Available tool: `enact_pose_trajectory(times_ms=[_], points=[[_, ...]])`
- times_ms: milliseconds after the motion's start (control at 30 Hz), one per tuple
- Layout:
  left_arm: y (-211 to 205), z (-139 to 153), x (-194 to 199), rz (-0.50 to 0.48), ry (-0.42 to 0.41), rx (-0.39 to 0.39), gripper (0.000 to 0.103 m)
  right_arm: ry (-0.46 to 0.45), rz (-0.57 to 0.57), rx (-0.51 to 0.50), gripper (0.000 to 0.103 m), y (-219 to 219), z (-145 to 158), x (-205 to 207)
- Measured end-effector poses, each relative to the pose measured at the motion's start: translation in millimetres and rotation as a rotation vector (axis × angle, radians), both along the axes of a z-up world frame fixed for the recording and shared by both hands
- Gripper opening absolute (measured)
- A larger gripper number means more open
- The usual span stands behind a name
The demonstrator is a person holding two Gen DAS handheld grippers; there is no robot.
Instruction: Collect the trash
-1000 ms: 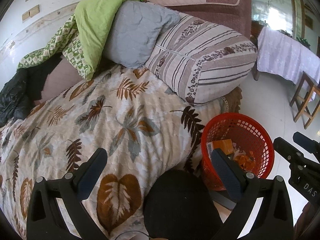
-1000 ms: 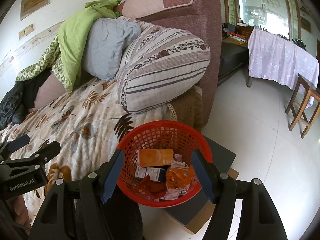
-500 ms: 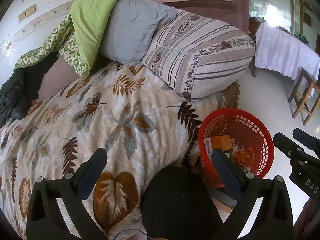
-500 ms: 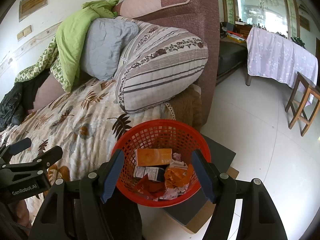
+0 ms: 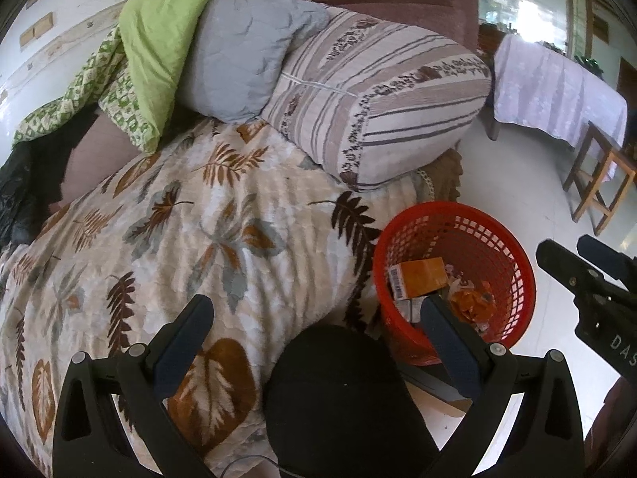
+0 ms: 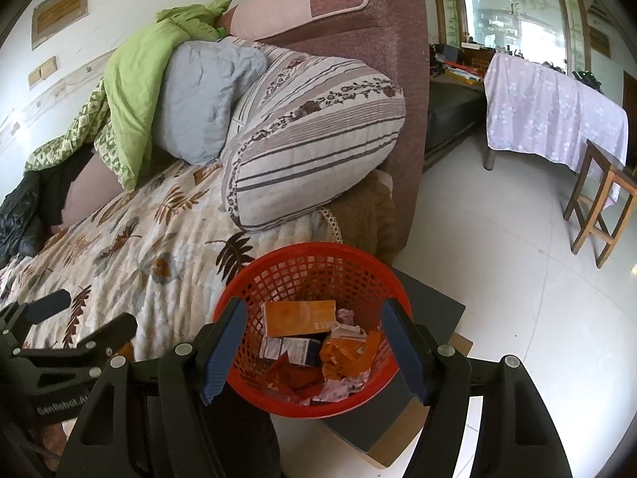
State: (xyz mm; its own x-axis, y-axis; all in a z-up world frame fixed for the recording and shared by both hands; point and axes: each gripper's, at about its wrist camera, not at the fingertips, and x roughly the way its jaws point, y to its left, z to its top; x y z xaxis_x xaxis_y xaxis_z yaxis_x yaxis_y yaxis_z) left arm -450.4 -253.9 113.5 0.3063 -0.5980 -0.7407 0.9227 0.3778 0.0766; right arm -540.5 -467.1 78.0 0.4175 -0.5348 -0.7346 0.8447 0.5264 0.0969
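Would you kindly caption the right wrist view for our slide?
Open right gripper poised above a red plastic mesh basket of orange cartons and crumpled wrappers.

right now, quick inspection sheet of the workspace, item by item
surface: leaf-print blanket over the sofa; no loose trash seen on it
job's things: red basket on the floor beside the sofa, holding an orange box, small cartons and crumpled wrappers
clutter: striped pillow, grey cushion, green quilt
grippers: left gripper open, empty; right gripper open, empty, above the basket
cables: thin cord at bottom edge
surroundings: covered table, wooden stool, tiled floor
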Motion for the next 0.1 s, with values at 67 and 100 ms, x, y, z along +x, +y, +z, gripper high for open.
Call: enact_pose_trajectory(times_ms=[67, 100], points=[[-0.7, -0.9, -3.1, -0.013, 0.004, 0.000, 0.103, 0.000, -0.008, -0.001, 0.073, -0.5, -0.1, -1.4], [-0.7, -1.1, -3.8, -0.017, 0.006, -0.001, 0.103, 0.001, -0.010, -0.002, 0.074, -0.6, -0.6, -1.6]])
